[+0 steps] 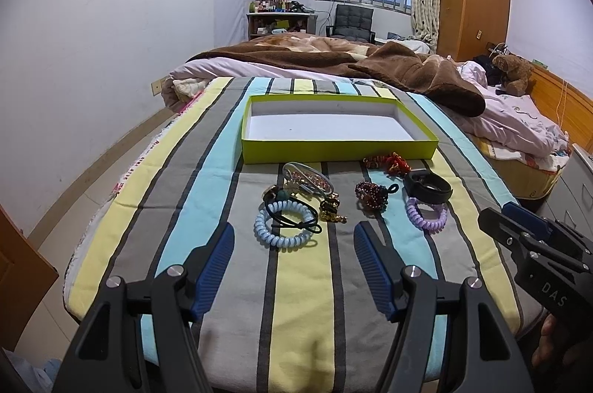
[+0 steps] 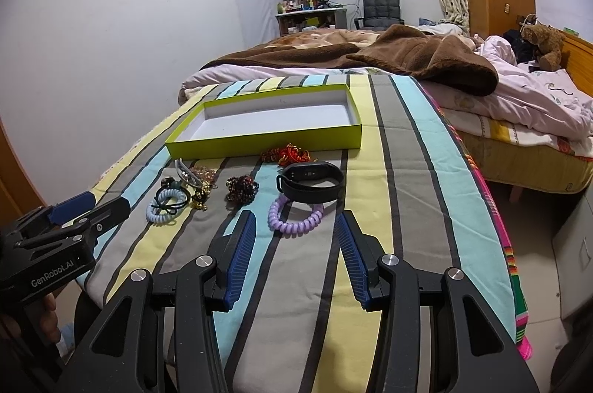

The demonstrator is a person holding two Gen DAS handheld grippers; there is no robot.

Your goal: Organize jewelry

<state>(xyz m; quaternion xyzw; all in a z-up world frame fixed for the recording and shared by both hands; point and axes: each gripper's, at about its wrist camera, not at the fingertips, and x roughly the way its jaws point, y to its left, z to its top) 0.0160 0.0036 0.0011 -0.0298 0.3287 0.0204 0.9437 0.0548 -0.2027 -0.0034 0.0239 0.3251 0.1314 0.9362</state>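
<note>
Jewelry (image 1: 333, 196) lies just beyond both open, empty tools.

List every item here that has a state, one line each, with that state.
Left gripper: open, empty.
Right gripper: open, empty.
Green tray: lidless, empty.
Black wristband: closed in a loop.
Purple coil tie: lying flat on the striped cloth.
Blue coil tie: black elastic lying across it.
</note>
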